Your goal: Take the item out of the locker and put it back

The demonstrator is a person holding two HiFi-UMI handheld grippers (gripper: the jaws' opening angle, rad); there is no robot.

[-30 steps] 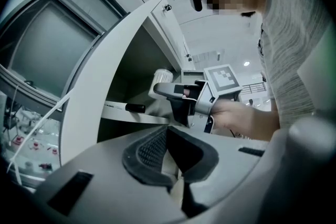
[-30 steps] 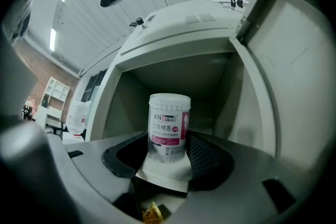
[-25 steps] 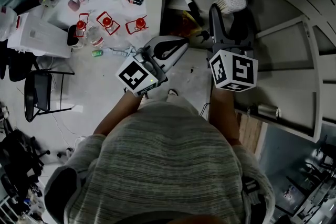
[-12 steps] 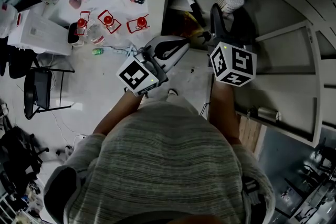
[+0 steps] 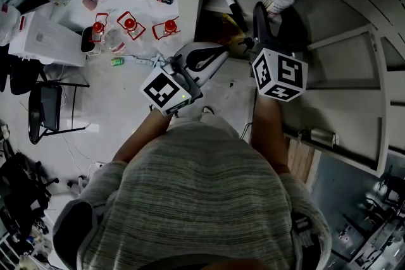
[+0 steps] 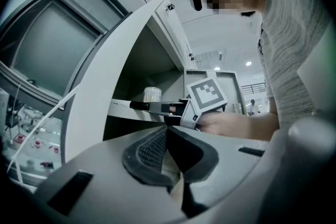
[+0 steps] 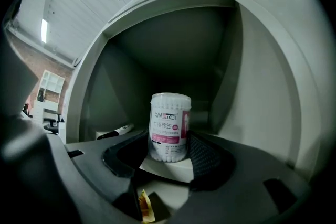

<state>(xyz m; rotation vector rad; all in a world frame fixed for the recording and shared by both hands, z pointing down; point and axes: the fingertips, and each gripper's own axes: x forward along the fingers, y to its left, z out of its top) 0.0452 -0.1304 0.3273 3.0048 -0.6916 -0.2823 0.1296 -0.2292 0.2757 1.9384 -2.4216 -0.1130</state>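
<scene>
Left tool [image 6: 166, 134] outside the locker [image 7: 262, 92], near its open front, jaws pressed together on nothing. Further right, inside on the shelf [image 7: 168, 171]: marker pen [image 7: 116, 132] lying toward the back left, apart from the jar. Scrap of what looks like yellow wrapper [image 7: 143, 203] at the shelf's front edge, low between the right tool's jaws. Then the task's thing, a jar of cotton swabs [image 7: 169, 126], upright on the shelf, not yet lifted. Right tool [image 7: 167, 157] inside the opening, jaws spread apart, one on either side of the jar's lower half. Pads close to its wall on both sides, contact impossible to tell, no firm clamp evident.

Judged step: about to close for the take-out. Hazards from here:
- Closing off-centre, one pad arriving first: likely to shove or tip the tall, light jar rather than clamp it.
- Gripping low on a tall body: likely to let the top swing on lifting.
- Squeezing hard on thin clear plastic: likely to dent it or pop the lid.
- Squeezing lightly on a smooth round wall: likely to let it slide out.
- Withdrawing low: likely to drag the wrapper off the shelf.
- Far right, locker wall beside the outer jaw: any sideways drift apt to knock against it and jolt the hold.
</scene>
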